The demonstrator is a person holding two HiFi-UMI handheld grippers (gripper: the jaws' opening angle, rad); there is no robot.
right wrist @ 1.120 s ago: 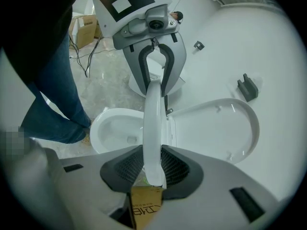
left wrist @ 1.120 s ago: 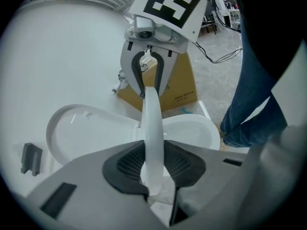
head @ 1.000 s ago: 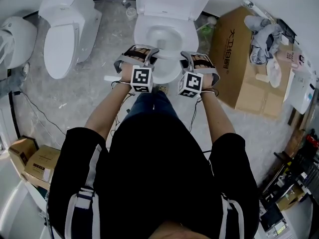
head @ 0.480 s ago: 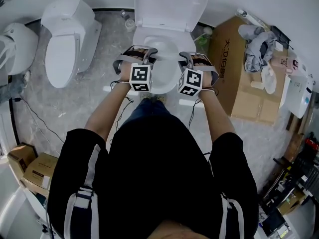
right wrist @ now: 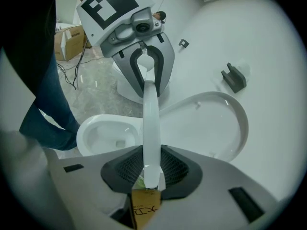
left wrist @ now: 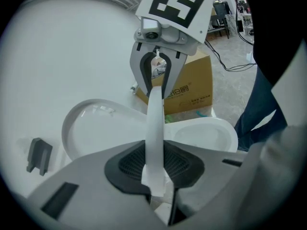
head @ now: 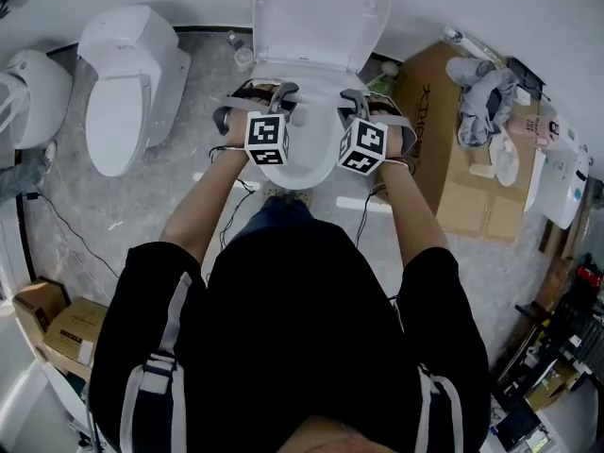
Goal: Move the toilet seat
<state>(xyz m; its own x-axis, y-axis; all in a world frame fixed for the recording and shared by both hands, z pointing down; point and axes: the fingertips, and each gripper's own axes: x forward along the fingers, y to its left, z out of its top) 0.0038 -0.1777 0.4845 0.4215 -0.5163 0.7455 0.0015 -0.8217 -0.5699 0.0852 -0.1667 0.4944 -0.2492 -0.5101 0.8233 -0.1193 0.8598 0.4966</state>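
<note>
The white toilet seat (left wrist: 154,123) is lifted off the bowl (head: 311,154) and shows edge-on in both gripper views, spanning from one gripper to the other. My left gripper (left wrist: 154,178) has the seat's left rim between its pads, and its jaws are closing on it. My right gripper (right wrist: 149,176) is shut on the seat (right wrist: 150,123) at its right rim. In the head view the left gripper (head: 283,92) and the right gripper (head: 351,95) stand on either side over the bowl. The lid (head: 321,17) stands raised against the wall behind.
A second white toilet (head: 123,83) stands at the left, another white fixture (head: 33,83) beyond it. A cardboard box (head: 462,159) with cloths on top stands right of the bowl. Small boxes (head: 57,324) and a cable (head: 57,206) lie on the floor at lower left.
Both grippers have moved away from me toward the raised lid, carrying the seat's rim with them. The seat stands higher over the bowl than before.
</note>
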